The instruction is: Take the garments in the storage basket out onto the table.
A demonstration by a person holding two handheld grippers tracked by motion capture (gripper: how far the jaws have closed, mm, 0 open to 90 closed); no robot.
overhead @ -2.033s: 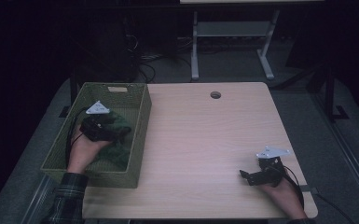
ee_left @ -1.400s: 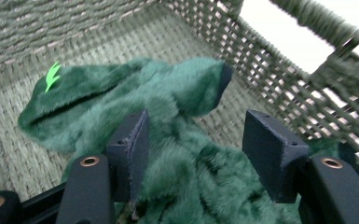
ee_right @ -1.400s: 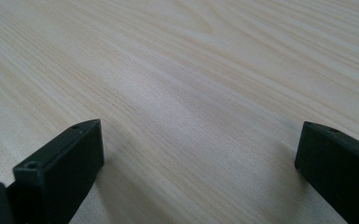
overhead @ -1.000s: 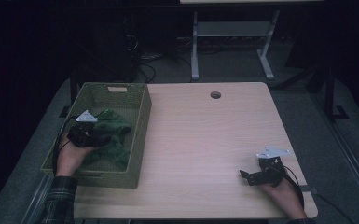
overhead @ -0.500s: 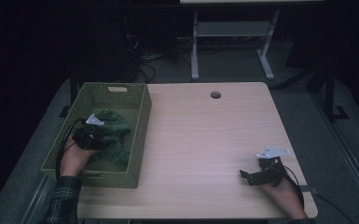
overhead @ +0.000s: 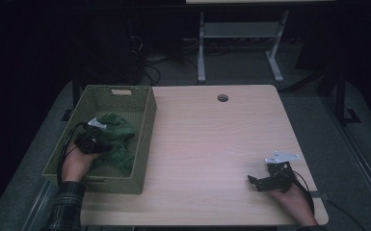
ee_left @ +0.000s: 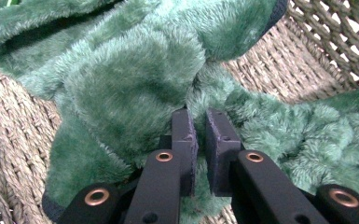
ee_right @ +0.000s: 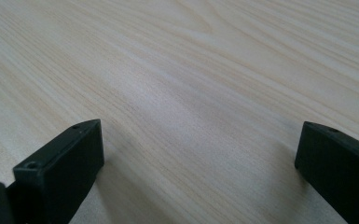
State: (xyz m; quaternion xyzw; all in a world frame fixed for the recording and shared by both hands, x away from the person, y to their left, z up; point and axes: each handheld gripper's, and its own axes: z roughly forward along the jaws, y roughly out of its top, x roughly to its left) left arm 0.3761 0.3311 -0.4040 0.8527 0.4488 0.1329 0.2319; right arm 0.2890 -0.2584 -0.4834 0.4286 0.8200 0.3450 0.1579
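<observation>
Wicker basket is positioned at the table's left edge, long axis running away from the person. Green plush cloth is contained in it, crumpled, so no pointing direction can be determined. Left gripper is seen inside the basket, jaws nearly together, pinching a fold of cloth. Right gripper is rested on bare tabletop, jaws wide apart.

No readable text, label, brand, number or sign anywhere: none on the green woven basket, the fuzzy green cloth, or the pale wooden table.
</observation>
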